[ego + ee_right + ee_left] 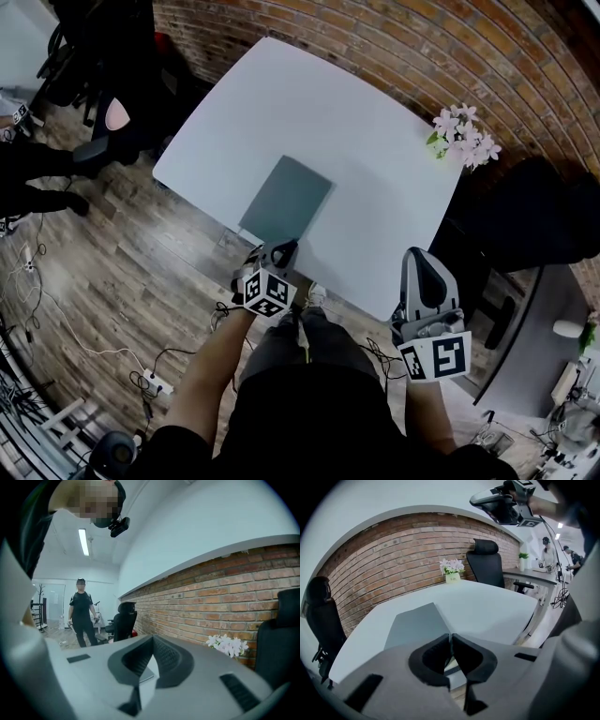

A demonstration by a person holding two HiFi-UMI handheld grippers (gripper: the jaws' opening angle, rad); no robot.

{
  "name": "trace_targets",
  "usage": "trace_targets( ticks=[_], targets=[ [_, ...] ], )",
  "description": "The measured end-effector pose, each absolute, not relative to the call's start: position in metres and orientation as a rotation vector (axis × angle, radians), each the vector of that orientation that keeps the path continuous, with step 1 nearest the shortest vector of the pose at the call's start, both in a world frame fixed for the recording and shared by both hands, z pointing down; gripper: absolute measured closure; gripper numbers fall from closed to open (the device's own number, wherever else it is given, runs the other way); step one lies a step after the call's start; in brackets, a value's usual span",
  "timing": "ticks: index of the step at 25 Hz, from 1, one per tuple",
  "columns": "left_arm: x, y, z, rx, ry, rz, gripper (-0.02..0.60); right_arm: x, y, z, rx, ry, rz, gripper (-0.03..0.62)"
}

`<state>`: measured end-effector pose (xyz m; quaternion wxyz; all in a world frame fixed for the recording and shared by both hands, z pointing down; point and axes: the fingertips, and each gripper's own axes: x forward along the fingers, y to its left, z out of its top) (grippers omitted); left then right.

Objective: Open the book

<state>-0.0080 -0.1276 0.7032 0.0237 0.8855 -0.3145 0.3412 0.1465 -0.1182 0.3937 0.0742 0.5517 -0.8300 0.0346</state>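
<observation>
A closed grey-green book lies flat on the white table, near its front edge. My left gripper sits at the book's near right corner. In the left gripper view its tips meet right at the corner of the book, and I see nothing plainly pinched between them. A pale strip of the book's edge shows through the gap under the tips. My right gripper hovers at the table's front right edge, well away from the book. Its jaws are shut on nothing.
A small pot of pink-white flowers stands at the table's far right corner. Black office chairs stand behind the table and at its left. A person stands across the room. Cables and a power strip lie on the wooden floor.
</observation>
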Motion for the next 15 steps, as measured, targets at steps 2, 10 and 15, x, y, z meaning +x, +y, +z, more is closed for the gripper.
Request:
trace_targets(
  ticks=[2, 10, 15],
  targets=[
    [-0.009, -0.128, 0.698, 2.746, -0.978, 1.033, 0.546, 0.147, -0.118, 0.392, 1.657, -2.496, 0.102, 0.583],
    [-0.025, -0.142, 0.643, 2.699, -1.102, 0.750, 0.549, 0.146, -0.120, 0.391, 1.658, -2.511, 0.104, 0.583],
    [-0.047, -0.162, 0.597, 2.681, -1.181, 0.602, 0.549, 0.145, -0.125, 0.390, 1.653, -2.527, 0.100, 0.583]
  ],
)
